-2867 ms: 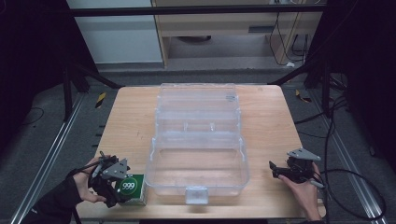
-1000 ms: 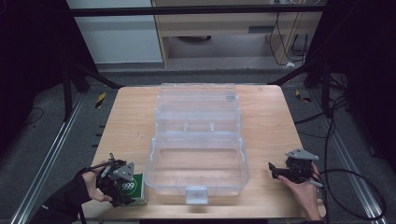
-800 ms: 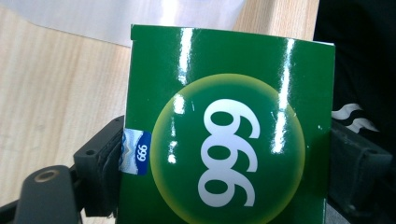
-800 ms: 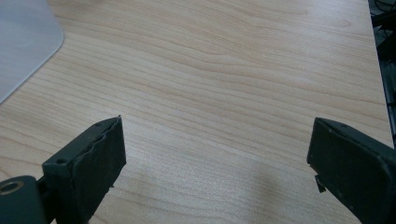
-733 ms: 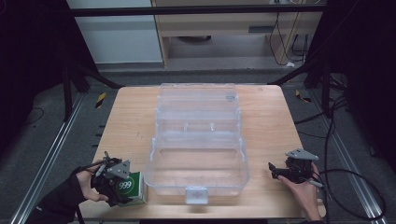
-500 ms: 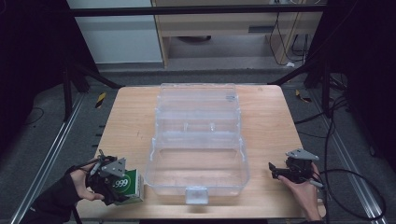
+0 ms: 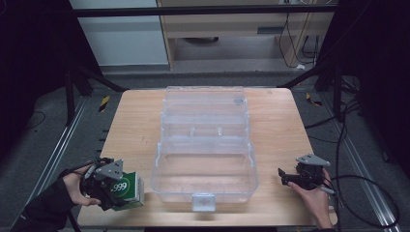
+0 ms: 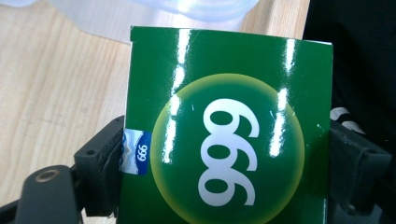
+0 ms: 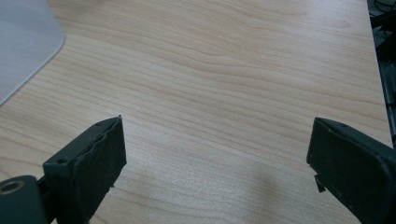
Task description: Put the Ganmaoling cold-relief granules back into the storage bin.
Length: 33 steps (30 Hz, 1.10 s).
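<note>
A glossy green box marked 999 (image 7: 126, 189) (image 8: 224, 140) is held off the table at the near left corner, with my left gripper (image 7: 113, 191) (image 8: 224, 186) shut on its two sides. It hangs just left of a clear plastic organiser case (image 7: 205, 145), which lies open in the middle of the wooden table (image 7: 135, 125). My right gripper (image 7: 286, 177) (image 9: 217, 172) rests low at the near right, jaws wide apart over bare wood with nothing between them.
The case's lid stands up toward the far side, and its latch (image 7: 203, 200) faces the front edge. A corner of the case (image 9: 23, 42) shows in the right gripper view. Dark floor, cables and metal rails surround the table.
My left gripper has lifted the green box off the table and tilted it, so its 999 face now shows from above. The right gripper has stayed where it was.
</note>
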Available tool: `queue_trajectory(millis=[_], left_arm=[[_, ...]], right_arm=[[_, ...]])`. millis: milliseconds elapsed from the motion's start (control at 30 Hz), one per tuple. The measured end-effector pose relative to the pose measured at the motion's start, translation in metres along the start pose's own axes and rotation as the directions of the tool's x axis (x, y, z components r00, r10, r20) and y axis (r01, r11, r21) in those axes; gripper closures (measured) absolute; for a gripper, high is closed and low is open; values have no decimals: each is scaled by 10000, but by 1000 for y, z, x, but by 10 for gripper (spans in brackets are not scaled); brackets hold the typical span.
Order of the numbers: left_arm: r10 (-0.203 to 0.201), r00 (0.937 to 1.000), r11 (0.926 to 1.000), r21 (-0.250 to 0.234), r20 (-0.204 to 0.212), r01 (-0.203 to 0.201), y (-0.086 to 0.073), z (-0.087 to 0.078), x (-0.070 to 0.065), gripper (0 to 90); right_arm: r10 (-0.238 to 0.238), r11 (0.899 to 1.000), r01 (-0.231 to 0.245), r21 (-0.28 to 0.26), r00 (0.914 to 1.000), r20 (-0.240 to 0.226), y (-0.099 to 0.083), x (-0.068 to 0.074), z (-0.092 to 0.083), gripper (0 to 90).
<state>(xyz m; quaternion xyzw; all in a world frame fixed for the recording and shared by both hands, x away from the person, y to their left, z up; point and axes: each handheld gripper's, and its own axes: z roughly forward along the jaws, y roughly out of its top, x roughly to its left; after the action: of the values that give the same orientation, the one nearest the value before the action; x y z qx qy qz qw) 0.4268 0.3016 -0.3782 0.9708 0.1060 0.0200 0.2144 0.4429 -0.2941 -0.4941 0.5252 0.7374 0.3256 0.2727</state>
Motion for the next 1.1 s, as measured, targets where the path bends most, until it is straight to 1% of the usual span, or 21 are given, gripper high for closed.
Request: queue_trajectory(millis=[167, 233, 300, 367, 433, 467, 633, 667, 700, 800, 1100], left_arm=[[65, 9999, 10000, -46, -116, -66, 4, -8, 1, 145], [102, 9997, 9999, -72, -220, -103, 7, -13, 2, 145], [140, 9995, 9997, -208, -284, -146, 12, -21, 3, 145], [166, 9994, 9996, -238, -297, -173, 13, -22, 3, 145], [228, 9991, 9993, -275, -349, -238, 18, -28, 3, 145], [228, 9991, 9993, -275, -349, -238, 18, -28, 3, 145], [322, 9986, 9990, -300, -418, -335, 28, -35, 5, 145], [387, 9982, 9987, -305, -455, -401, 32, -38, 6, 146], [387, 9982, 9987, -305, -455, -401, 32, -38, 6, 146], [507, 9974, 9979, -389, -517, -527, 41, -43, 7, 146], [657, 9960, 9967, -447, -600, -684, 55, -48, 9, 146]], right_arm=[[24, 10000, -24, -8, 10000, -20, 0, 0, 0, 53], [36, 10000, -36, -40, 10000, -27, 0, 0, 0, 54], [36, 10000, -36, -46, 10000, -30, 0, 0, 0, 54], [51, 10000, -51, -42, 10000, -32, 0, 0, 0, 54], [49, 10000, -49, -55, 10000, -33, 0, 0, 0, 54], [49, 10000, -49, -55, 10000, -33, 0, 0, 0, 54], [28, 10000, -28, -69, 10000, -30, 0, 0, -1, 55], [9, 10000, -9, -88, 10000, -27, 0, -1, -1, 55], [9, 10000, -9, -88, 10000, -27, 0, -1, -1, 55], [13, 10000, -13, -80, 10000, -20, 0, -1, -1, 55], [-5, 9999, 5, -135, 10000, -16, 0, -1, -1, 56]])
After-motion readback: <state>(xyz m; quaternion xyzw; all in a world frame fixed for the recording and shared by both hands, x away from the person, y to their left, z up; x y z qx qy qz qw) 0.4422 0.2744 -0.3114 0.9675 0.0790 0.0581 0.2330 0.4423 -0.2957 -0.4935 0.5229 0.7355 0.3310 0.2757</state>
